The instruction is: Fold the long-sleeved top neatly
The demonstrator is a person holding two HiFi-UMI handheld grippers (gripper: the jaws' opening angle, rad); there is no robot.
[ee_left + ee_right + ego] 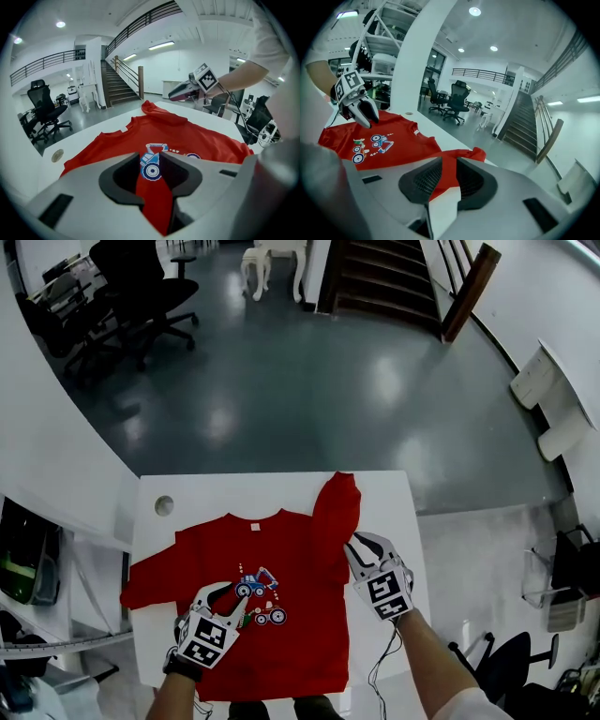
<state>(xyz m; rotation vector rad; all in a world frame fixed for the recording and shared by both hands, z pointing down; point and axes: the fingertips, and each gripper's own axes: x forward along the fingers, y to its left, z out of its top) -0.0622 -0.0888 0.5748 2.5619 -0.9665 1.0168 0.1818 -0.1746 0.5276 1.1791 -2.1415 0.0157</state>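
— How far along with the long-sleeved top (300, 568)?

— Barely begun. Spread face up on the white table (187, 488), with the collar (253, 518) at the far side, the hem (281, 692) at the near edge and the print (255, 589) uppermost.

— Folded anywhere?

— Only at the right sleeve (336, 507), turned up and bunched toward the far right corner rather than laid across the body. Looks like a first move, not a finished fold.

— And the left sleeve (150, 582)?

— Stretched out flat to the left, seemingly untouched.

— Grippers?

— Over the print, near left, the left gripper (225, 598), with jaws spread, pinching nothing. Just beside the near end of the right sleeve, the right gripper (362, 545), with jaws likewise apart and no cloth clamped.

— Left to do?

— Probably nearly everything: both sleeves in across the body, sides over, then hem up toward collar.
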